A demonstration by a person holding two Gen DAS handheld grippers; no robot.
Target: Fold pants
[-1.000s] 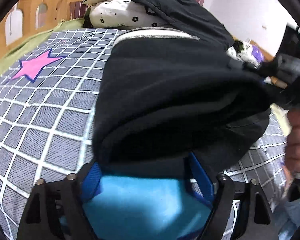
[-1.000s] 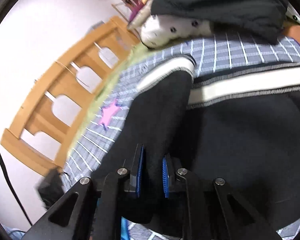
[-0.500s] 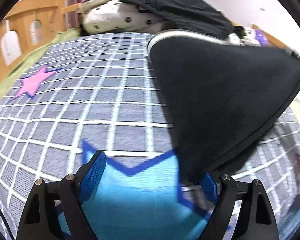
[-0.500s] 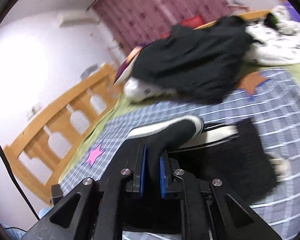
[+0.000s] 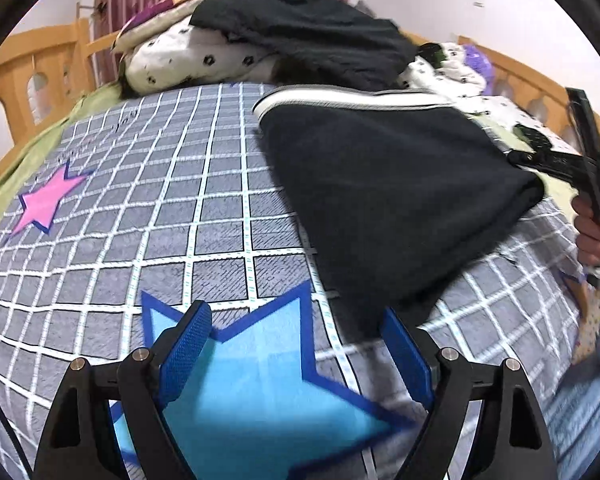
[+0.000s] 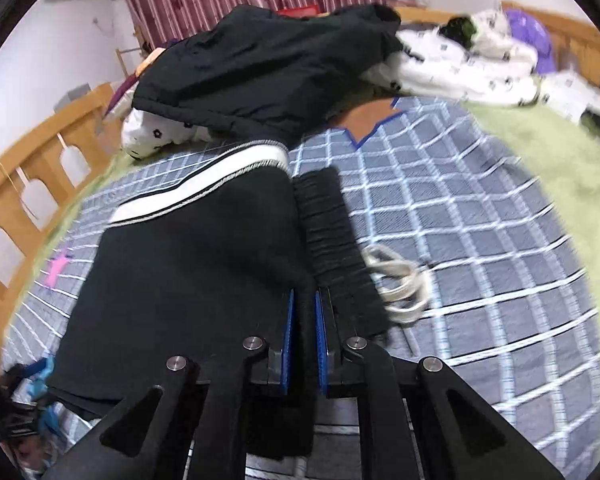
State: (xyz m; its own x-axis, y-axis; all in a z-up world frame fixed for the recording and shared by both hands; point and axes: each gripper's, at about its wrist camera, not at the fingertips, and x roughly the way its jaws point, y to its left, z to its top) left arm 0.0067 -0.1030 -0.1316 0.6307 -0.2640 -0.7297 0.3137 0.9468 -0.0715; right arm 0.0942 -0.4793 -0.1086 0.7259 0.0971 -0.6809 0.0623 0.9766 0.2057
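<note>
The black pants [image 5: 380,184] with a white side stripe [image 6: 204,188] lie folded on the grey checked bedspread [image 5: 172,216]. My left gripper [image 5: 296,356] is open and empty over the blue star, with the pants' near corner by its right finger. My right gripper [image 6: 304,340] is shut on the pants' edge [image 6: 304,320] beside the ribbed waistband [image 6: 332,240] and white drawstring [image 6: 400,280]. The right gripper also shows in the left wrist view [image 5: 556,164], at the pants' right corner.
A pile of black clothing [image 5: 312,36] and white patterned bedding [image 5: 188,60] sits at the far end. A wooden bed rail [image 6: 32,168] runs along the left. A green sheet [image 6: 548,160] lies to the right.
My left gripper let go of the pants and drew back. My right gripper carried its fold across and down, so the pants now lie flat to the right.
</note>
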